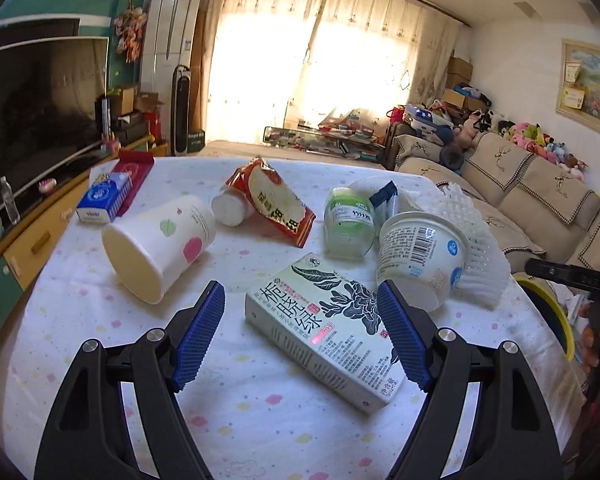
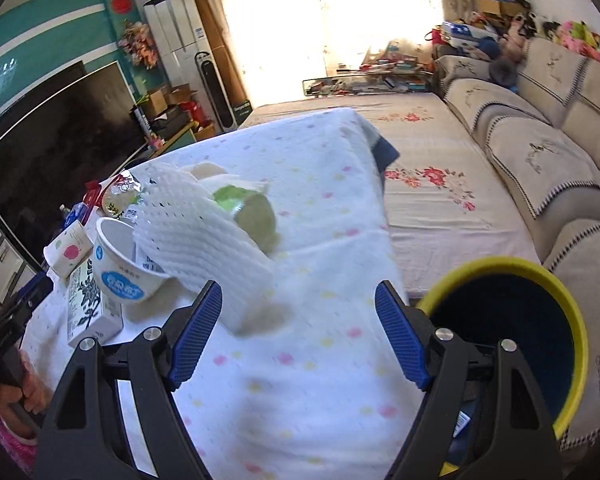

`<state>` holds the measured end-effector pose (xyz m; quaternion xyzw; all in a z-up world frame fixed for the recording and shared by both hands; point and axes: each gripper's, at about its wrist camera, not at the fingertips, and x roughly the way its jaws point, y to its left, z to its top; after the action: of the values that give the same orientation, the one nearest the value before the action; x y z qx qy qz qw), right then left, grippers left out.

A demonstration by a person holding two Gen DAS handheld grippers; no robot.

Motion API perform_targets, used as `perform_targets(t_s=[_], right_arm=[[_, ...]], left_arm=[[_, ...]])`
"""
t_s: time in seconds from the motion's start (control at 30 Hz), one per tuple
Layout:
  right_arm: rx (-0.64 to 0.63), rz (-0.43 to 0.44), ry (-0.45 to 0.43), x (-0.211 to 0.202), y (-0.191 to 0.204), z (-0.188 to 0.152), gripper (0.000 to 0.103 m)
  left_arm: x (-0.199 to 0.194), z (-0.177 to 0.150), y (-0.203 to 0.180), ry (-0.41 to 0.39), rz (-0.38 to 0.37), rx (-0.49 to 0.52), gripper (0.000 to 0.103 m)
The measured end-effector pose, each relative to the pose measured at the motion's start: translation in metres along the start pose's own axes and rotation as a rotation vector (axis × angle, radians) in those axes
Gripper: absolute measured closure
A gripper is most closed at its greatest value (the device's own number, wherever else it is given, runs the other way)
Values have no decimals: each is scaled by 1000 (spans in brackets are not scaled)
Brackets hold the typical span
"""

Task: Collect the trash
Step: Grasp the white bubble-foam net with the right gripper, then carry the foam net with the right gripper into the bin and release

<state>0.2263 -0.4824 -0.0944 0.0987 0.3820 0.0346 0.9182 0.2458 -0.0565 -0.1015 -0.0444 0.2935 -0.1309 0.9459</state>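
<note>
My left gripper [image 1: 301,334] fingers spread wide over the tea box [image 1: 323,330]; my right gripper [image 2: 299,334] fingers gape empty beside the yellow-rimmed bin [image 2: 571,316].

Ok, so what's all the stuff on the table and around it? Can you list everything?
tea box: 1, pale with dark flowers, lying flat, nearest the left gripper
paper cup: 1, cream with pink and green spots, on its side, left
yogurt tub: 1, white and blue, tipped over, right
foam net: 1, white, behind the tub
green-label cup: 1, clear, on its side, middle
snack bag: 1, red and orange, far middle
white bottle: 1, under the bag
tissue pack: 1, blue, far left
bin: 1, yellow rim, beside the table
left gripper: open
right gripper: open, empty
</note>
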Motion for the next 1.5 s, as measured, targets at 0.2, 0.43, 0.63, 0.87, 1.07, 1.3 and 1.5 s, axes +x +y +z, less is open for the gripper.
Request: perform_targets(t_s=[0.2, 0.43, 0.63, 0.87, 1.07, 1.3, 1.5], right_arm=[[-14, 25, 62, 36, 16, 11, 28], [-23, 63, 96, 56, 26, 13, 32], [-33, 76, 86, 51, 33, 7, 70], [16, 98, 38, 26, 24, -4, 87], [48, 123, -25, -8, 20, -9, 88], [72, 98, -91, -44, 8, -20, 88], [122, 19, -115, -63, -20, -33, 88]], left_arm=[[-11, 0, -16, -57, 31, 56, 20], [-12, 1, -19, -54, 18, 55, 20], [-9, -2, -14, -43, 21, 34, 20], [-8, -2, -16, -43, 26, 40, 20], [-8, -2, -16, -43, 26, 40, 20], [-8, -2, -16, -45, 27, 42, 19], [-9, -2, -17, -49, 29, 45, 19]])
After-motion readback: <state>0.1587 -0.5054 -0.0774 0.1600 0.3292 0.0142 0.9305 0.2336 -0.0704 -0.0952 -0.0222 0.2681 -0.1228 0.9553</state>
